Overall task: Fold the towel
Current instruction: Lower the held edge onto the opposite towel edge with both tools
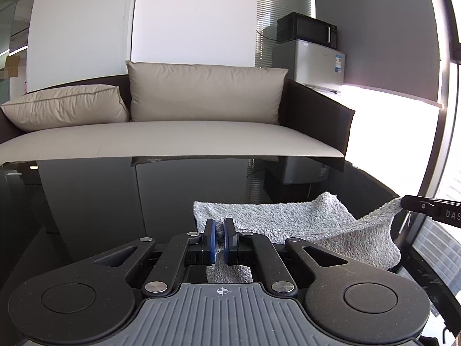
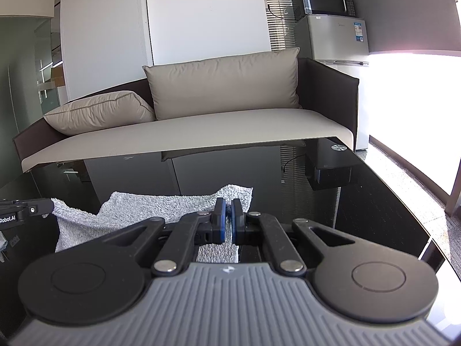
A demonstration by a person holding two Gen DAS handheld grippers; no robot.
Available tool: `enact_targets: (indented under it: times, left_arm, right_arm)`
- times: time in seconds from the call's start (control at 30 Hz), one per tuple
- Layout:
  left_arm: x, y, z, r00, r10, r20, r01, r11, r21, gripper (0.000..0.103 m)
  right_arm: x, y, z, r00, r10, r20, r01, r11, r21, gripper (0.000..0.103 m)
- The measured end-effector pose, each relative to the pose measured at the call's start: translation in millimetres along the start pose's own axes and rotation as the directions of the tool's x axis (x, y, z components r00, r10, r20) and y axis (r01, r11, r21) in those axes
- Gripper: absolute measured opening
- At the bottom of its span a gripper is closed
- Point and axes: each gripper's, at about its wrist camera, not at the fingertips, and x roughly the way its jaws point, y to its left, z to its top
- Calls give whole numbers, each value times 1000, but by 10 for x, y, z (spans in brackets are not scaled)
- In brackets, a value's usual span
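A grey fluffy towel (image 1: 291, 222) lies on the glossy black table (image 1: 115, 201). Its near edge is lifted off the surface. My left gripper (image 1: 220, 232) is shut on the towel's near left corner. In the left wrist view my right gripper (image 1: 403, 201) enters from the right edge and holds the other near corner up. In the right wrist view the towel (image 2: 161, 207) sags between the two grippers. My right gripper (image 2: 228, 216) is shut on its right corner. My left gripper (image 2: 50, 204) pinches the left corner at the left edge.
A dark sofa (image 1: 178, 141) with beige cushions stands just behind the table's far edge. A small fridge (image 1: 314, 63) with a microwave (image 1: 308, 28) on top is at the back right. A bright window (image 2: 417, 109) fills the right side.
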Motion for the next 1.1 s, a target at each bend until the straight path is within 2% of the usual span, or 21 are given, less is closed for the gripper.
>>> enact_targets:
  times: [0.47,1.1]
  left_arm:
    - [319,47,73,1000,5,-26,-5,1000,-1,5]
    - [633,107,184,999,9,-49,-9,1000,-1,5]
  right_arm:
    - [424,-46,89,1000,-10,-8,10,1000,7,4]
    - [801,-96,144,999,-21,-27,22,1000,15,4]
